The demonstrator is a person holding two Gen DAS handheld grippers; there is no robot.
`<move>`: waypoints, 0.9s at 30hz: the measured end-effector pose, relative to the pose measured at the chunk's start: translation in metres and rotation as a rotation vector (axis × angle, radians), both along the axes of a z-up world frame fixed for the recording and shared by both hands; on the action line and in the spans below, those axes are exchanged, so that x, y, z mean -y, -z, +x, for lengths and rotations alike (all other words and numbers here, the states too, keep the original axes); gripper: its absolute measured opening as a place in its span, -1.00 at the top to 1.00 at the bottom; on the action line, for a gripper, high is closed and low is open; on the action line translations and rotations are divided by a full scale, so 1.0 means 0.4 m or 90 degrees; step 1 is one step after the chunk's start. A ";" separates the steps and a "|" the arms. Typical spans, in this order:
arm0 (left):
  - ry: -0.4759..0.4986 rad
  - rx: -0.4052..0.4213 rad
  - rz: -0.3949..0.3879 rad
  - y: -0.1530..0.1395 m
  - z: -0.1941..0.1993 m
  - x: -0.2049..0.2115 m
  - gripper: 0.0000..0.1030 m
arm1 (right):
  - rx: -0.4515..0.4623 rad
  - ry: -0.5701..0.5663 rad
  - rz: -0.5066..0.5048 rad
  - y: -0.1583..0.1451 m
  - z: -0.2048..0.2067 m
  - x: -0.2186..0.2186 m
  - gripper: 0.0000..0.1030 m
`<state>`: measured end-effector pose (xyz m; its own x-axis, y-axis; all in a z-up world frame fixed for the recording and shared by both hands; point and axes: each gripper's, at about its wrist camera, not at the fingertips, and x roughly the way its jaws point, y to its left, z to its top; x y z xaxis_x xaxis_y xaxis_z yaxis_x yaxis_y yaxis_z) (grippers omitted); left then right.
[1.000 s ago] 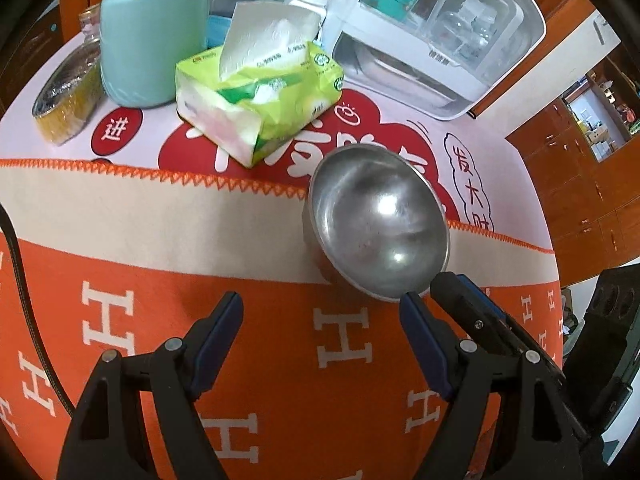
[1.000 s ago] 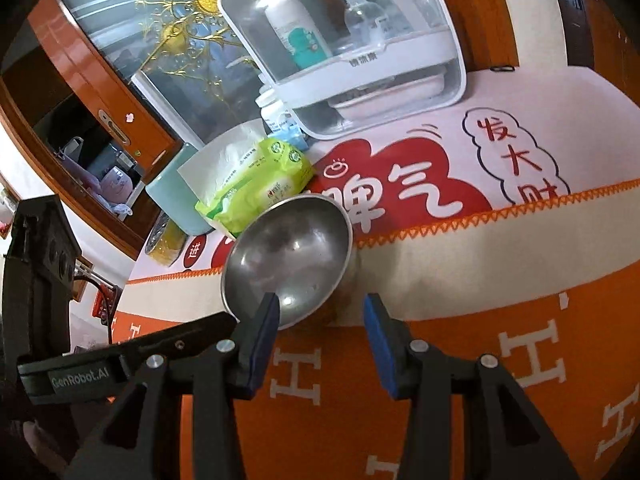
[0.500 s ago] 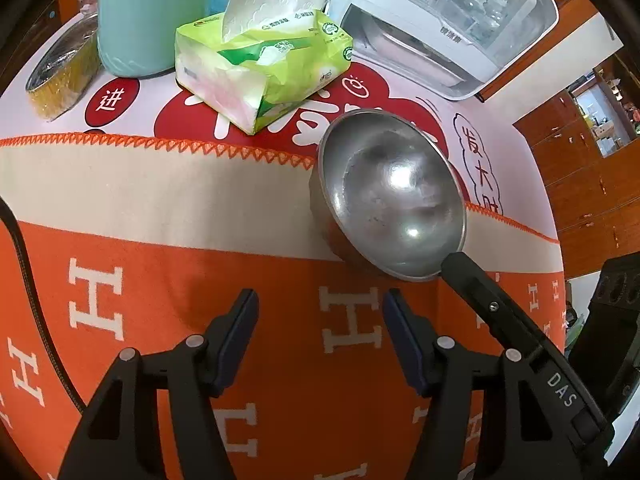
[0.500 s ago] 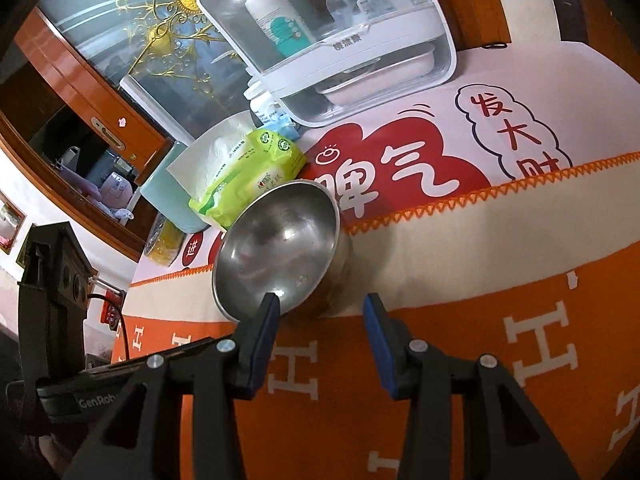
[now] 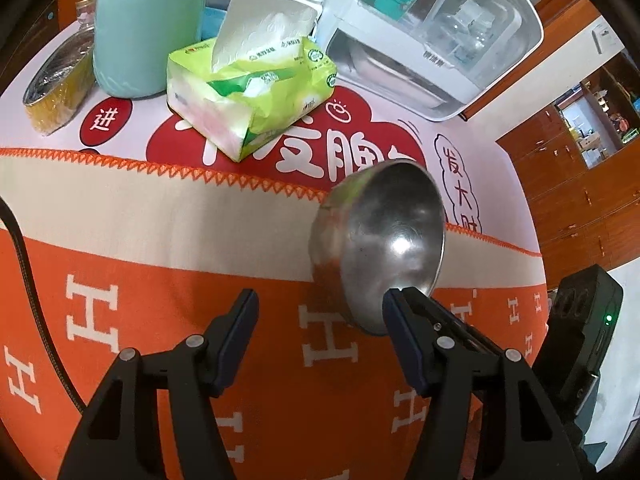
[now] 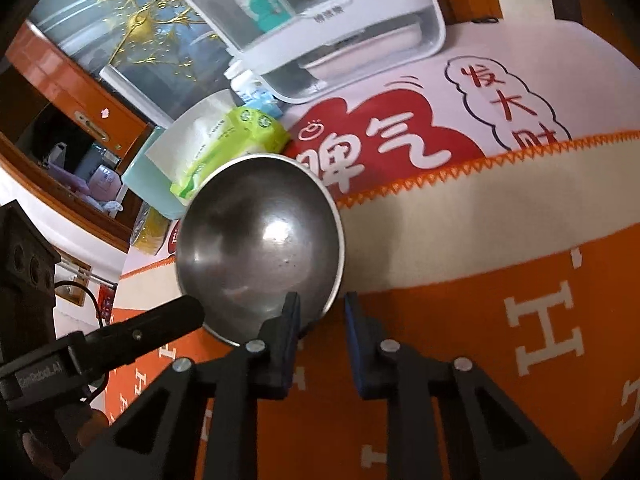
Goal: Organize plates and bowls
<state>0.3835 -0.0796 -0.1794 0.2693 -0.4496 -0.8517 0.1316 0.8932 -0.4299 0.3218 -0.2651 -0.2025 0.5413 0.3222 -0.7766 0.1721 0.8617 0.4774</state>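
- Shiny round steel bowl [image 6: 260,240], smooth and mirror-bright, tips up off the woolly orange blanket [image 5: 160,300].
- Right gripper [image 6: 320,322] has just been closing and pinches the bowl's near rim between its blue pads.
- Left gripper [image 5: 318,320] stands spread and empty, angled down, the bowl beside its right finger.

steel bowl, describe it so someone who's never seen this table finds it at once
On the orange blanket with white H letters, look where the cream band meets the orange. There the round, shiny stainless-steel bowl sits tilted, nearer the cameras than the green tissue pack. It is the only open metal bowl, pinched at its rim by the right tongs.
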 end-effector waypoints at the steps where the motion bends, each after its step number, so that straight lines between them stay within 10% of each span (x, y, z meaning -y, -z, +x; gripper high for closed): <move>1: 0.001 -0.004 -0.001 0.005 0.002 0.004 -0.21 | -0.001 0.001 0.001 0.001 0.000 0.002 0.70; 16: 0.001 -0.073 0.013 0.081 0.017 0.027 0.72 | 0.003 -0.009 0.017 -0.006 -0.001 0.007 0.86; 27: -0.011 -0.113 0.011 0.091 0.001 0.015 0.73 | -0.013 -0.018 0.012 -0.016 -0.017 -0.012 0.88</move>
